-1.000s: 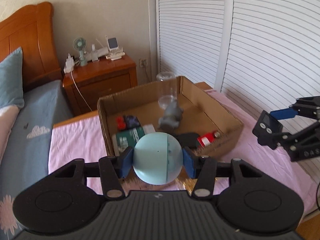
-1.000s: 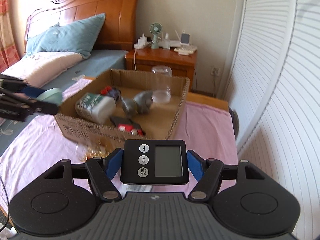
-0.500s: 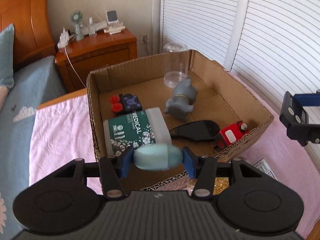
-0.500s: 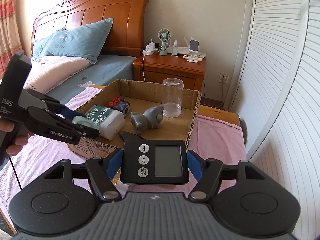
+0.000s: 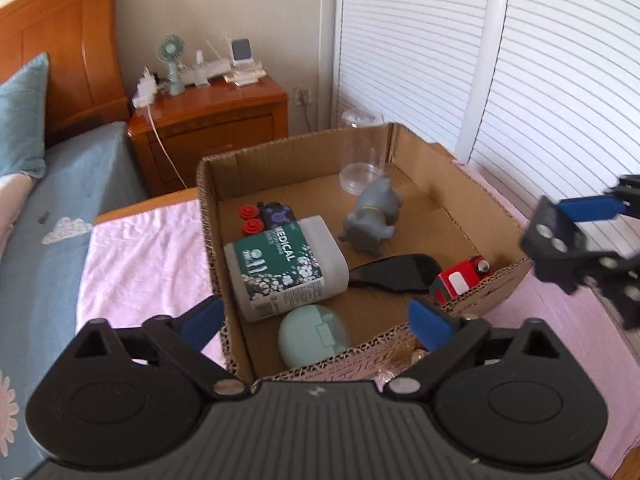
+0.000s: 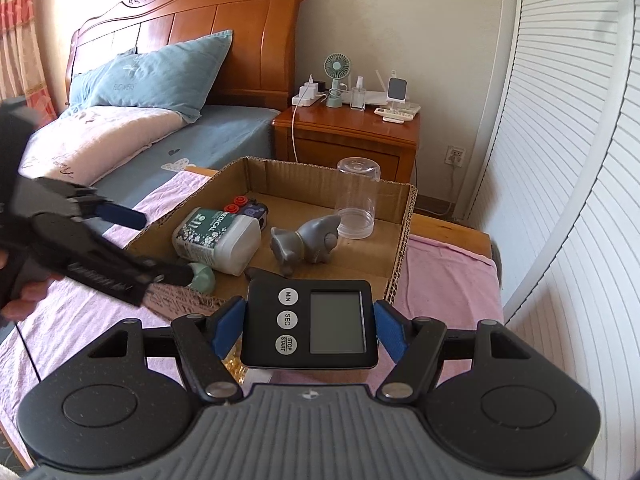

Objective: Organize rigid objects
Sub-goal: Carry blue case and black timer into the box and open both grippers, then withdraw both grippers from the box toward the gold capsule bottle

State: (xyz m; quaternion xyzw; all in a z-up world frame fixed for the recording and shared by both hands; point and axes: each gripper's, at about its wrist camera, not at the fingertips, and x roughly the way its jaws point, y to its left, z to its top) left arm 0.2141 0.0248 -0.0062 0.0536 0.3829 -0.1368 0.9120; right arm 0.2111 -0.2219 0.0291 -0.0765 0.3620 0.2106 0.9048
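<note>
Jaws of the left gripper (image 5: 314,322) have just sprung apart; the mint case (image 5: 313,335) lies free in the cardboard box (image 5: 424,152). Right gripper (image 6: 310,330) clamps the timer (image 6: 310,328), box directly ahead, upper centre.

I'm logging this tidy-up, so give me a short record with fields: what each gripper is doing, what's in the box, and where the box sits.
left gripper: open, jaws just opened, nothing gripped
mint case: lying in the box's near corner, below the left gripper
right gripper: shut on black timer
cardboard box: on pink cloth
also in box: medical bottle, grey toy, clear cup, red toy car
</note>
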